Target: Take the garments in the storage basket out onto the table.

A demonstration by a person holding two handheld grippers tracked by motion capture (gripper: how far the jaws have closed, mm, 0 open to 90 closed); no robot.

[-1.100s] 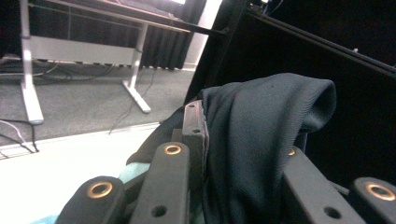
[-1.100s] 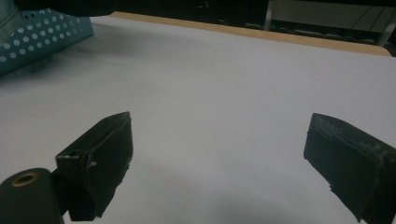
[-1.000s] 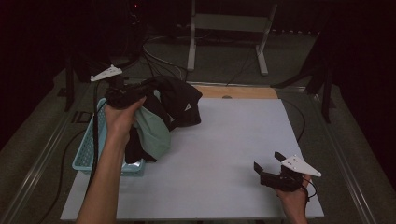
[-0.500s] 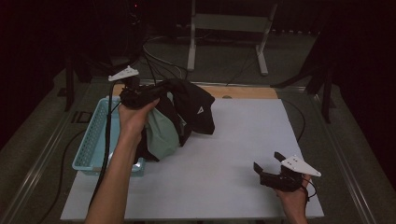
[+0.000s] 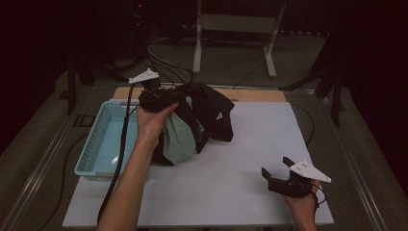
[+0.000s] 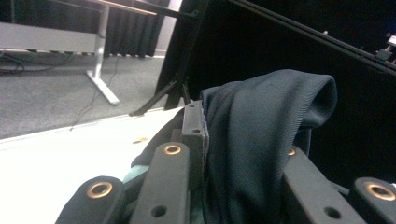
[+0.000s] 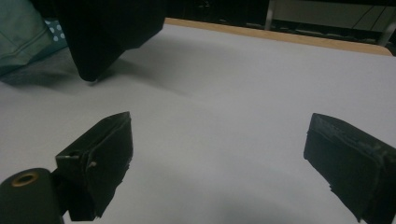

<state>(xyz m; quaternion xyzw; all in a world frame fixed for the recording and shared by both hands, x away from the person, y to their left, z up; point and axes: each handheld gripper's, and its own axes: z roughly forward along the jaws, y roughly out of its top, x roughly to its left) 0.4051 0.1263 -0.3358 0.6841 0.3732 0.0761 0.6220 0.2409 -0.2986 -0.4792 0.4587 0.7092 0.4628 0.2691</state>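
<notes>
Above the white table (image 5: 250,192), at about ten o'clock, the left gripper (image 5: 161,97) is lifting a black garment (image 5: 214,113) and a pale green cloth (image 5: 180,139), jaws clamped on the fabric beside the blue basket (image 5: 96,149). At five o'clock the right gripper (image 5: 284,182) is resting, jaws wide and empty. Carrying the bundle higher should be clearing its trailing hem.

You work at a big flat white table (image 5: 231,183) with a wooden strip along its far edge. A light blue plastic basket (image 5: 98,144) sits on its left side.
</notes>
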